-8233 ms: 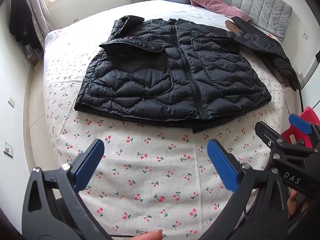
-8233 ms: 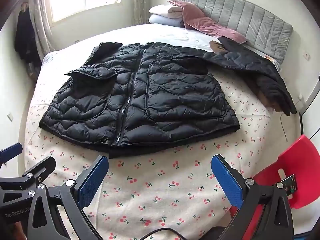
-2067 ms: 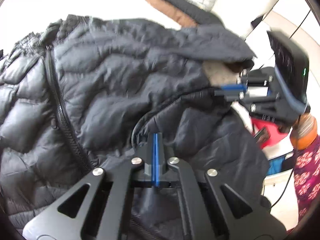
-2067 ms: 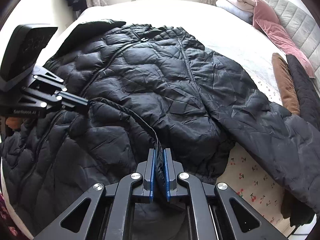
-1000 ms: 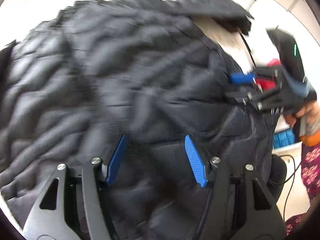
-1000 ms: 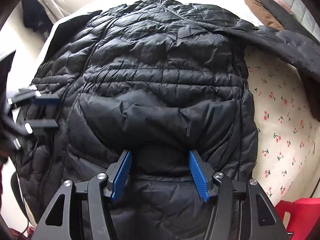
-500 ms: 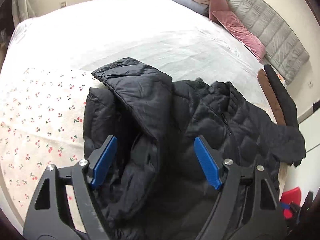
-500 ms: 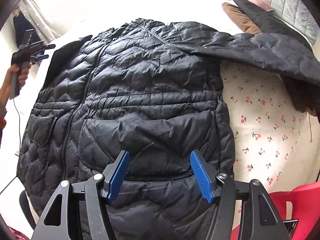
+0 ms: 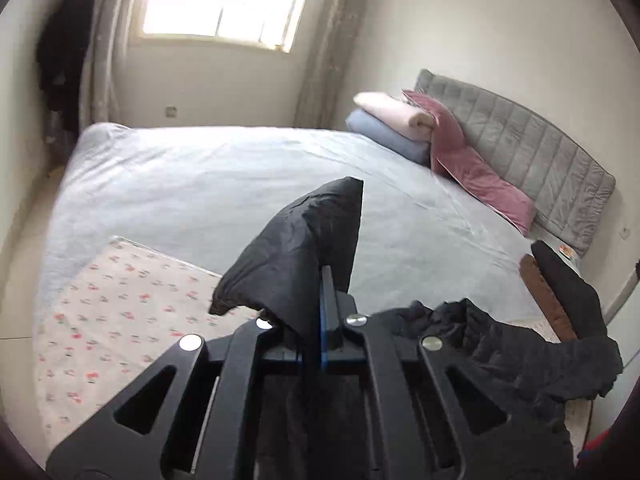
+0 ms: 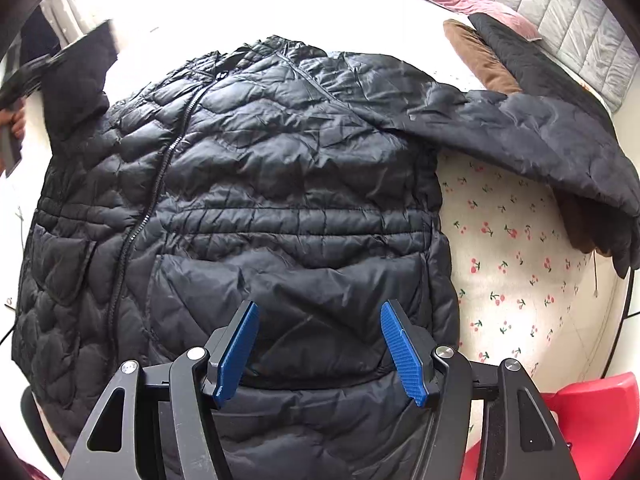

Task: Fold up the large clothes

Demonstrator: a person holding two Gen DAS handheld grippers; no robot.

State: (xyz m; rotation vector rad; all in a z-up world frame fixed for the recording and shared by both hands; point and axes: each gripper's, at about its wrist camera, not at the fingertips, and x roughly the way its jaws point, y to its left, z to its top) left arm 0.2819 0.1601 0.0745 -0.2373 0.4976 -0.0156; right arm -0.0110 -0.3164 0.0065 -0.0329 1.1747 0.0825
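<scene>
- Step in hand, as I judged it: folding the left sleeve [image 9: 304,248] in over the body of the jacket [image 10: 280,184].
- My left hand-held gripper [image 9: 316,336] was pinched fully closed on the sleeve end. The cloth stood up in a dark peak above the blue pads and hung loose to one side, clear of the bed [image 9: 224,176].
- My right hand-held gripper [image 10: 320,344] was wide open with nothing between the pads. It hovered over the lower right front panel of the jacket, near the hem. I could not tell if it touched the cloth.
- The jacket lay front up on the cherry-print sheet [image 10: 504,264] spread on the bed, zip closed, collar toward the headboard [image 9: 532,152].
- It was black, quilted and puffy, with creased, shiny fabric and a patch pocket on each lower panel.
- The right sleeve [image 10: 540,132] stretched out flat to the side, its cuff over a brown and black garment [image 10: 488,60] near the bed edge.
- Next move, my guess: carry the raised sleeve across and lay it flat on the chest, then release. The right gripper could pin the body so it would not drag.
- Risk: the slick padded fabric might spring back or slide once released.
- A red chair [image 10: 580,420] stood just beside the bed at the lower right.
</scene>
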